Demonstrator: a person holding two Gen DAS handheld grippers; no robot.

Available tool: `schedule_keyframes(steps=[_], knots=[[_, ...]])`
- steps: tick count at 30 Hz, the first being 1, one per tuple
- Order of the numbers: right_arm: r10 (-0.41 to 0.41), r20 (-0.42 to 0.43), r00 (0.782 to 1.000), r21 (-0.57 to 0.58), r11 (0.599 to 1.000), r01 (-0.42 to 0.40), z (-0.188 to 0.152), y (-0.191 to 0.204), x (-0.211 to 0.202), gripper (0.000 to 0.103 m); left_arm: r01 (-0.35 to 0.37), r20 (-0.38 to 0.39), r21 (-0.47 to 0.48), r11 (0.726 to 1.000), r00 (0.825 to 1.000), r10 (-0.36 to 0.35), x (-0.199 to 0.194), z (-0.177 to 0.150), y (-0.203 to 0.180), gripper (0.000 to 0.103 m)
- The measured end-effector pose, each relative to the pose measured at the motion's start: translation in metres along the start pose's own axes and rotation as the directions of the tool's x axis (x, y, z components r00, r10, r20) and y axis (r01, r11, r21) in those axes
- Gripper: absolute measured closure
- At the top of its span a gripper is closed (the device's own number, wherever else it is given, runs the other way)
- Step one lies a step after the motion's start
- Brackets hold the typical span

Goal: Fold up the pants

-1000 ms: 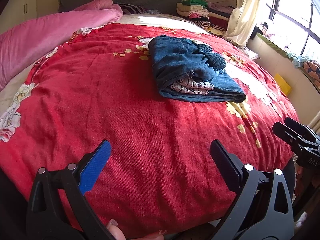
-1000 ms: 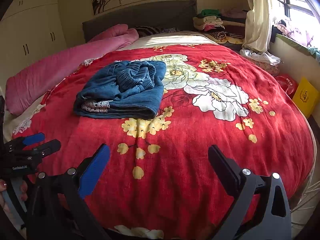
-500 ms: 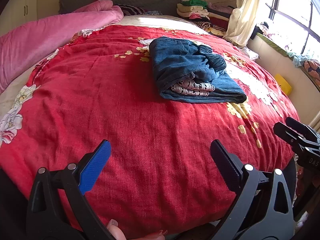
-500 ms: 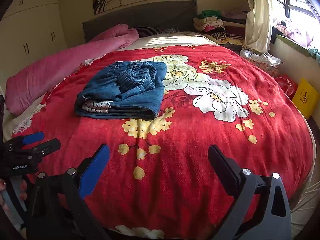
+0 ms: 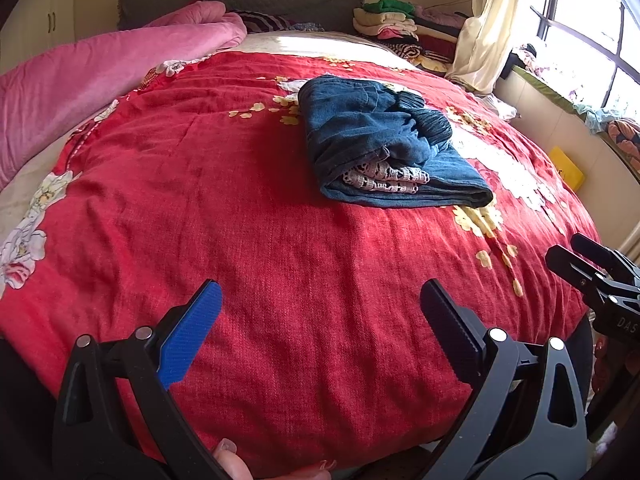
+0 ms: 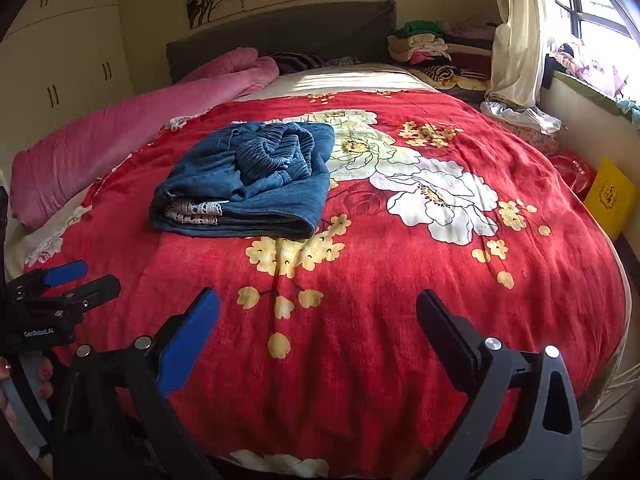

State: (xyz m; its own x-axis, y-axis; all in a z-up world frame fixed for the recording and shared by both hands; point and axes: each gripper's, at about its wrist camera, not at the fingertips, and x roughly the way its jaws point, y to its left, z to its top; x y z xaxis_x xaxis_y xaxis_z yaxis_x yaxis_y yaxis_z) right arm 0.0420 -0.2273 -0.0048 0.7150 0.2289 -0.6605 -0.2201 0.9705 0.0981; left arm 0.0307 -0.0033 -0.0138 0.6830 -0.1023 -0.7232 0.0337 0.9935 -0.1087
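The blue denim pants (image 5: pixel 380 140) lie folded in a compact bundle on the red flowered bedspread (image 5: pixel 240 220), with white lace trim showing at the near edge. They also show in the right wrist view (image 6: pixel 248 184), left of centre. My left gripper (image 5: pixel 320 304) is open and empty, held back over the near edge of the bed, well short of the pants. My right gripper (image 6: pixel 318 308) is open and empty too, near the bed's front edge. Each gripper appears at the side of the other's view.
A pink quilt (image 6: pixel 120 136) lies along the left side of the bed. Stacked folded clothes (image 6: pixel 432 48) sit at the back right by the curtain (image 6: pixel 516 32). A yellow box (image 6: pixel 608 196) and red bag (image 6: pixel 572 168) stand beside the bed on the right.
Both grippers have stayed open and nearly still. The left view has shifted very slightly, and the pants have not moved.
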Motion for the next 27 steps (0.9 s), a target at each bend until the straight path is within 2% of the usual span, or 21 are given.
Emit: schedule_keyframes(steps=[17,27], knots=[[-0.002,-0.008,1.0,0.0,1.0,0.002,-0.0008,0.0001,0.0024,0.005,-0.004,-0.018,-0.002,1.0,1.0,0.004,0.0018,0.0002,0.0008,0.01],[0.003,-0.013,1.0,-0.006,1.0,-0.003,-0.0021,0.0004,0.0056,0.005,-0.033,-0.021,-0.004,0.999,0.999,0.033,-0.0001,-0.0002,-0.0002,0.01]])
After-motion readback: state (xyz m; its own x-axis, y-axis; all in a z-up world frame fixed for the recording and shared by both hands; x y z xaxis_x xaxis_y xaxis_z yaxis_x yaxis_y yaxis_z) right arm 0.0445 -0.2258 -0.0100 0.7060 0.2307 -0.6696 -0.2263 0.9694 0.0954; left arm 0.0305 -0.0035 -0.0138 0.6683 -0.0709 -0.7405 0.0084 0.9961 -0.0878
